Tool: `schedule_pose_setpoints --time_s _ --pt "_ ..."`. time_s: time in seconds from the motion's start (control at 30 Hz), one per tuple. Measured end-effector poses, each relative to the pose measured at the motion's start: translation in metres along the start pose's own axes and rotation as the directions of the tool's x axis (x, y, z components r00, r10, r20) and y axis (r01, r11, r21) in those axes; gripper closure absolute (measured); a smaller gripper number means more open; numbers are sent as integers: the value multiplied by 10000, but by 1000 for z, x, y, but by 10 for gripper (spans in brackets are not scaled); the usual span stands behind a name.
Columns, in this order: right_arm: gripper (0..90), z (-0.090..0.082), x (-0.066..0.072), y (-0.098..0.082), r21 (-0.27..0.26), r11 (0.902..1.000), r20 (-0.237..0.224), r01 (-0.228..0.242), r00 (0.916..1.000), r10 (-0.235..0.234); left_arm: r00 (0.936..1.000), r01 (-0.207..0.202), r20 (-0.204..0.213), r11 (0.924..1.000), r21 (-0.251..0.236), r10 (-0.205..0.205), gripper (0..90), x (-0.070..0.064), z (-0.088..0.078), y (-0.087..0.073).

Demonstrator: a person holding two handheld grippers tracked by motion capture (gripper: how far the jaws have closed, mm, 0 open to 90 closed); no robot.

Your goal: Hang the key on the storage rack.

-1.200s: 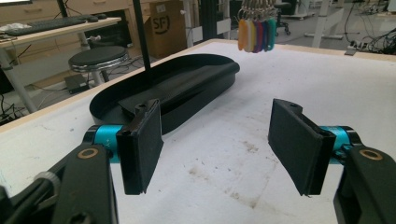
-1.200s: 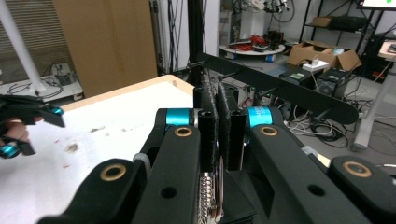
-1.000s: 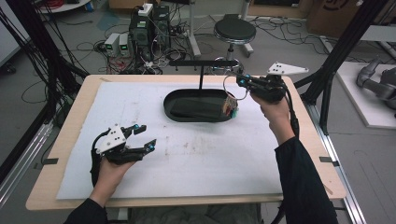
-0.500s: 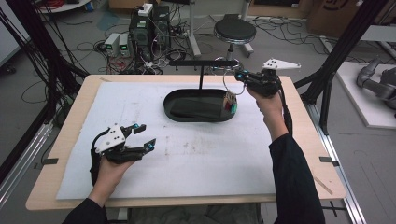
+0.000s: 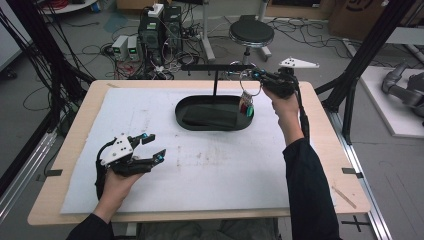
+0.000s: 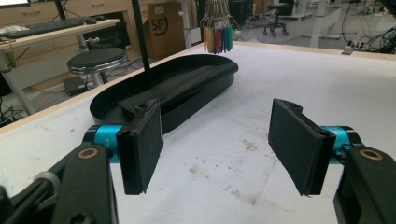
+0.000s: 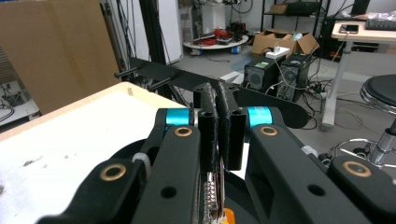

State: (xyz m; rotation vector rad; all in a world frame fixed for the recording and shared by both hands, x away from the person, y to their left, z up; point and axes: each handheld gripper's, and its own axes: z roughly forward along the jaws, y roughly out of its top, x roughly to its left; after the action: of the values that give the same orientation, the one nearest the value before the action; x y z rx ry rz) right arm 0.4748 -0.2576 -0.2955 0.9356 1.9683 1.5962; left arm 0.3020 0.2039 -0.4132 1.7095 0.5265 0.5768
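Note:
My right gripper (image 5: 257, 76) is shut on a metal key ring (image 5: 248, 86) whose bunch of coloured key tags (image 5: 246, 106) hangs over the right end of a black oval tray (image 5: 184, 111). It hovers just by the right tip of the horizontal bar (image 5: 215, 67) of the tray's black stand. The right gripper view has the jaws (image 7: 218, 116) pressed together on the ring's chain (image 7: 212, 196), with the bar (image 7: 159, 70) just beyond. My left gripper (image 5: 154, 146) rests open on the white mat, nothing between its pads (image 6: 140, 144). From there the hanging tags (image 6: 217, 35) and the tray (image 6: 205, 77) lie ahead.
The stand's upright post (image 5: 215, 82) rises from the tray's far rim. A white mat (image 5: 210, 165) covers the wooden table (image 5: 350, 190). Beyond the far edge are a stool (image 5: 251, 34), computer cases (image 5: 160, 30) and floor cables. Black frame posts (image 5: 370, 55) flank the table.
My right gripper has carried the key ring a little farther from the person, closer to the stand's bar. The left gripper has stayed put.

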Motion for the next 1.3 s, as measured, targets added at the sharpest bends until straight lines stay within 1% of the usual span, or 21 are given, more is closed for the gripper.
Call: schedule_pose_setpoints --time_s 0.1,0.2,0.27,0.37,0.47,0.63,0.8,0.9,1.03,1.1,1.27,1.3 --pt "882 3 -2 -2 134 9999 74 -42 10000 41 10000 20 -33 10000 -1 -20 349 0 -2 -1" --pt "882 6 -5 -4 87 9999 135 -110 9999 108 10000 31 -68 10000 42 -31 348 0 -3 -2" --pt "882 9 -6 -5 59 9997 200 -225 9996 224 10000 25 -71 10000 51 -25 349 0 -4 -2" --pt "882 13 -9 -8 212 9991 377 -365 9987 357 9999 6 -112 10000 54 -5 349 0 -6 -3" --pt "882 17 -12 -10 237 9984 498 -510 9975 498 9999 59 -160 10000 52 -58 349 0 -7 -3" --pt "882 20 -15 -13 144 9976 682 -682 9954 670 9998 51 -195 10000 70 -49 349 0 -9 -4" --pt "882 23 -20 -16 339 9958 818 -850 9933 820 9998 67 -191 10000 55 -66 349 1 -10 -5" --pt "882 23 -21 -17 341 9958 820 -849 9933 819 9998 60 -174 10000 63 -58 349 1 -10 -5" --pt "882 23 -23 -17 341 9962 953 -797 9925 762 9998 79 -172 10000 55 -78 349 0 -9 -5" --pt "881 22 -25 -18 364 9956 907 -864 9924 828 9998 66 -173 9999 75 -65 349 1 -9 -5" --pt "878 24 -25 -18 371 9965 1026 -755 9922 714 9999 68 -149 10000 63 -67 349 1 -10 -6" --pt "877 24 -25 -19 415 9959 996 -801 9922 756 9999 61 -156 10000 67 -60 349 0 -10 -6"
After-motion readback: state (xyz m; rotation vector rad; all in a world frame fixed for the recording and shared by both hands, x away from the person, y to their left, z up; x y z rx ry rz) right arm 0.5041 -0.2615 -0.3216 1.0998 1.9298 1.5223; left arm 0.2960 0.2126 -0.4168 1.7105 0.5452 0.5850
